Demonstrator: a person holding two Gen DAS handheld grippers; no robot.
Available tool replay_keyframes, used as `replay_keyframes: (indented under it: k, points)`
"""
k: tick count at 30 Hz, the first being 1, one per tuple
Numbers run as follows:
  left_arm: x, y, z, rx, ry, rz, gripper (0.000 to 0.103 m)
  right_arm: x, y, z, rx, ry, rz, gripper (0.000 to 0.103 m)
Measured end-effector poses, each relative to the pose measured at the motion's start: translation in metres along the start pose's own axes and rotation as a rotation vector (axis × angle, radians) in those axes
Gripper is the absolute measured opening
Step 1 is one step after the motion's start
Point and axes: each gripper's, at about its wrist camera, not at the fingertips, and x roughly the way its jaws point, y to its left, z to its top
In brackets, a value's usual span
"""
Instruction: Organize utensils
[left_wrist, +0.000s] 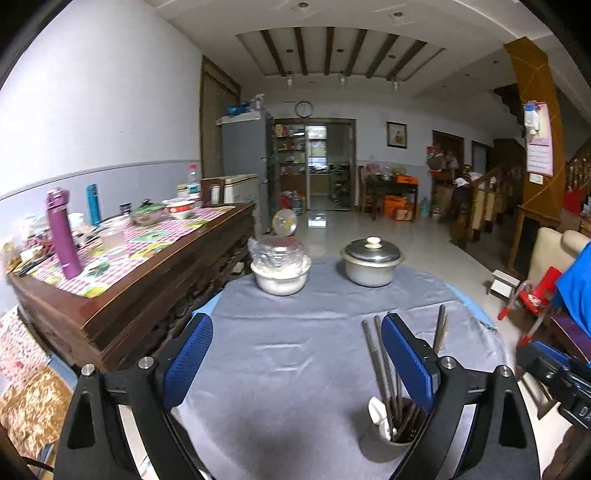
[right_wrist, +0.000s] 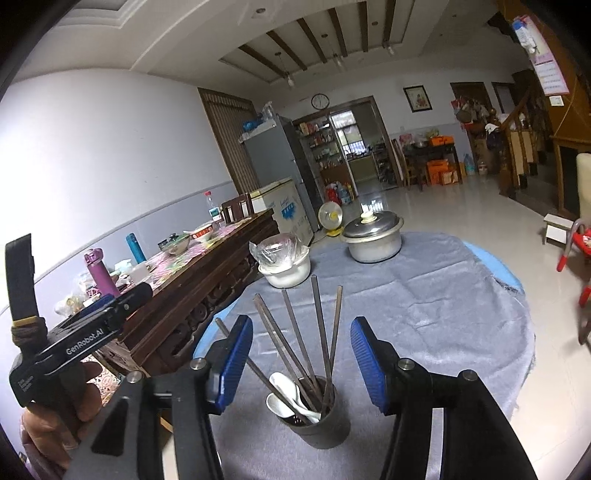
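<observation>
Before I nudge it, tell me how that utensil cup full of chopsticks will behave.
The utensil cup looks narrow and tall, with long chopsticks leaning out above its rim, so it is probably top-heavy and apt to tip. The grey cloth beneath may bunch rather than let it slide. The white spoons look ceramic, so likely fragile if it falls.

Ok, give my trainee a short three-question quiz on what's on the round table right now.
1. True or false: the right gripper is shut on a chopstick.
2. Which items stand in the utensil holder? A) forks and knives B) chopsticks and white spoons C) nothing
3. Fill in: the metal pot at the far side of the table wears a ____.

Key:
1. False; its fingers are spread, apart from the chopsticks.
2. B
3. lid
</observation>
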Motion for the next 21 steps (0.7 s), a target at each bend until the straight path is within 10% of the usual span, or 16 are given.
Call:
replay_keyframes:
  k: [21]
  points:
    - [-0.053, 0.008, -0.029, 0.052, 0.014, 0.113, 0.099, -0.038, 0.032, -0.028, -0.036, -0.008, 0.005, 0.068]
